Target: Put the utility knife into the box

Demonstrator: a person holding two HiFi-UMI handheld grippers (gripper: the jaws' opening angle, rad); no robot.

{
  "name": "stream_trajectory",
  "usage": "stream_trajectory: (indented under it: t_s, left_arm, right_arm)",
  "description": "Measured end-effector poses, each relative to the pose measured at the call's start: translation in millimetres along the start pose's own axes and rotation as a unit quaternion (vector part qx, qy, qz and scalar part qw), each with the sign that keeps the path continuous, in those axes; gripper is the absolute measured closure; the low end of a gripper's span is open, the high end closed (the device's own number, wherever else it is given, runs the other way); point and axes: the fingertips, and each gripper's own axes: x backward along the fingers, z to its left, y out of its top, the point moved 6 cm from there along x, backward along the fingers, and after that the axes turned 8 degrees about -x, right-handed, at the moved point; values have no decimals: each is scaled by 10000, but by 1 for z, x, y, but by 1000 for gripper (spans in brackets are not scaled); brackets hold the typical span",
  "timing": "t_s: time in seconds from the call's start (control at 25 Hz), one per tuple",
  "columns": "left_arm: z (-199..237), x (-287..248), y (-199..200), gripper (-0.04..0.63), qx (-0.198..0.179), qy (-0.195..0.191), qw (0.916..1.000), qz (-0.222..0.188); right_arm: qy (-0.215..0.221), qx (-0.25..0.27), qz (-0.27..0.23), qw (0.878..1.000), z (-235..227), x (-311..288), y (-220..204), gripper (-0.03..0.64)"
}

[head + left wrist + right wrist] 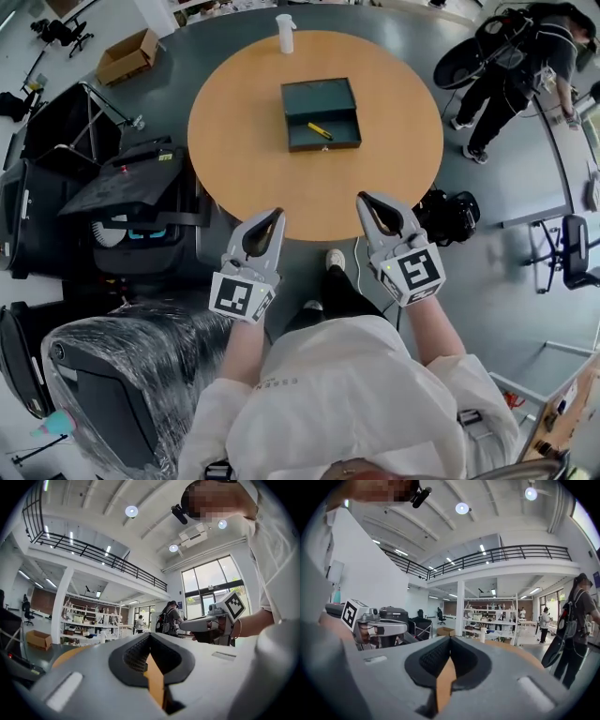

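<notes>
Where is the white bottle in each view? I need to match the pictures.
Head view: the white bottle stands at the top centre, on the far edge of the round table.
Left gripper view: the bottle is small, left of centre, at the table's far side.
Right gripper view: it is just right of centre, again on the table's far side.
Shared landmark: the round table's orange top.

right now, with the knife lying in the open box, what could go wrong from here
1. The lid of the box is open, so a bump could tip the knife out.
2. The left gripper and right gripper are shut and empty at the near edge of the table; reaching in shut may just shove the box.
3. The bottle stands at the far rim; an overreach might topple it.
</notes>
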Motion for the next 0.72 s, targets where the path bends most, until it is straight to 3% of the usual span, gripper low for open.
stream_trajectory:
  t_s: [0.28,0.48,0.72]
  left_arm:
    - [-42,20,8,578,21,-201,9998,-93]
    - [-64,19,16,578,-97,-98,9998,-174]
    - [-98,13,26,578,-331,-111,9992,-179]
  right_arm:
    - [-195,-304,156,9992,13,40,-21,624]
    - [-317,-328,-181,9988,6,60,-21,623]
    - [25,-293,-234,9993,10,90,-18,624]
